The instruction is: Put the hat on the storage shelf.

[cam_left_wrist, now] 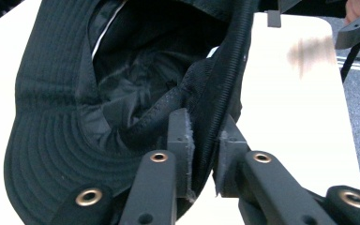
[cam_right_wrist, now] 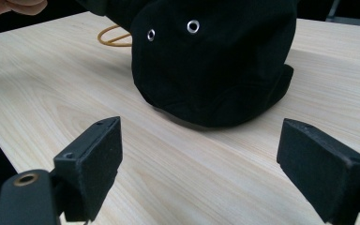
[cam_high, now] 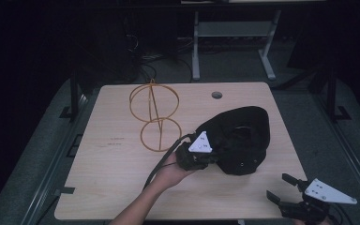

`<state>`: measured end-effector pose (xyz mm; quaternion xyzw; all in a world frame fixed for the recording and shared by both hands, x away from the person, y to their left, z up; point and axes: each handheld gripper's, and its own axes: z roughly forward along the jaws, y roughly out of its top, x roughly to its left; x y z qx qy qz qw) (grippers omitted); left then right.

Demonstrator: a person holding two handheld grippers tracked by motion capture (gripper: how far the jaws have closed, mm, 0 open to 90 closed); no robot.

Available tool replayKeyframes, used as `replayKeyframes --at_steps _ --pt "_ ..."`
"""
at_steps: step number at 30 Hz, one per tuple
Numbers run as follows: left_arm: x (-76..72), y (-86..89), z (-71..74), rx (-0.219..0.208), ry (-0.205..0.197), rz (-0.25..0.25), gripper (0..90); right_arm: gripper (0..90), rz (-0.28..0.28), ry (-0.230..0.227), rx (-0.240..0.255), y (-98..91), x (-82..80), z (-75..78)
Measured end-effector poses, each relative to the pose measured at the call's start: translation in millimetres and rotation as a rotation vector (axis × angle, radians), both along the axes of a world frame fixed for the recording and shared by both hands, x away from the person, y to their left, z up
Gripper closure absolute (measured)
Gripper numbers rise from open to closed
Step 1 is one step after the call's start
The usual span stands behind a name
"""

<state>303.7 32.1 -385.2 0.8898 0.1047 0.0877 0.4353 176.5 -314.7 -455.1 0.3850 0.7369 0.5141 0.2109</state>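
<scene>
Nearest the camera, the right gripper (cam_high: 281, 188) hovers at the table's (cam_high: 112, 187) near right corner, jaws spread wide with nothing between them. Left gripper (cam_left_wrist: 205, 154), held in the person's hand (cam_high: 171, 172), is pinched on the brim edge of the black bucket hat (cam_high: 241, 138). That hat lies right of centre on the table, its hollow facing up. Orange wire stand (cam_high: 154, 115) sits left of the hat, toward the far side.
</scene>
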Motion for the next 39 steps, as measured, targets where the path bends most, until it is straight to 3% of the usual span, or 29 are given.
replayKeyframes --at_steps 4,15,24,31,39 --pt "-1.0 -0.2 4.4 -0.027 0.011 -0.013 84.8 14.0 0.001 0.013 -0.006 4.3 3.6 0.5" --pt "-0.2 4.5 16.1 -0.104 0.047 -0.027 85.4 14.0 0.014 0.011 0.005 16.7 20.6 11.2" --pt "1.1 5.2 28.6 -0.175 0.084 -0.046 85.6 14.0 0.027 -0.016 0.003 30.5 36.2 20.6" --pt "-0.3 2.3 35.6 -0.2 0.09 -0.065 85.7 15.6 0.025 -0.022 0.01 37.5 45.3 21.6" --pt "-1.9 -0.2 38.1 -0.204 0.102 -0.088 85.7 46.6 0.055 -0.022 0.033 40.1 48.2 16.2"
